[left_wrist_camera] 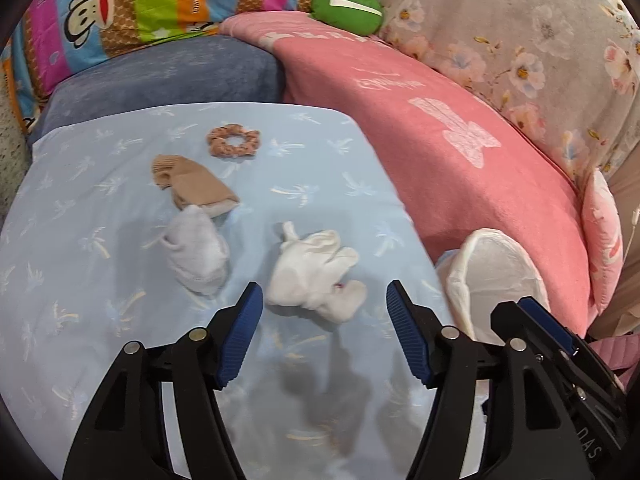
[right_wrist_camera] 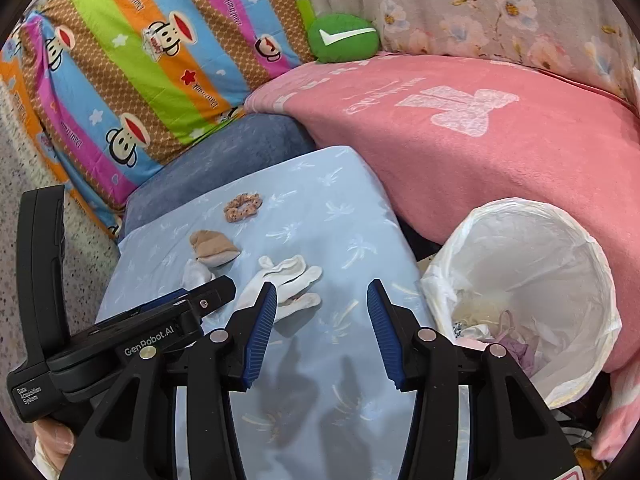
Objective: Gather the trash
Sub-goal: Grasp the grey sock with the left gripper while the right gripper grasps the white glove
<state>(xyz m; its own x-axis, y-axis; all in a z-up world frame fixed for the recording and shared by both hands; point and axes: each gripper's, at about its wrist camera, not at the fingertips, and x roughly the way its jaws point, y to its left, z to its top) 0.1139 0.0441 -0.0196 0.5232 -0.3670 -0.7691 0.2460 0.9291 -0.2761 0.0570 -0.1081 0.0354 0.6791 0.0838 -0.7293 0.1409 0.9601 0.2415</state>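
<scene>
Left wrist view: your left gripper (left_wrist_camera: 324, 300) hangs with its jaws spread and nothing between them, above a light blue palm-print cover (left_wrist_camera: 80, 260). On the cover lie four things: a white sock bundle (left_wrist_camera: 316, 272) just ahead of the fingertips, a pale sock (left_wrist_camera: 196, 256), a tan sock (left_wrist_camera: 192, 186) and one scrunchie (left_wrist_camera: 233, 142). A pink blanket (left_wrist_camera: 440, 152) rises to the right.

Right wrist view: your right gripper (right_wrist_camera: 322, 304) is likewise spread and empty. One bin (right_wrist_camera: 600, 280), lined with a white bag, stands beside the cover and holds crumpled scraps (right_wrist_camera: 508, 332).
</scene>
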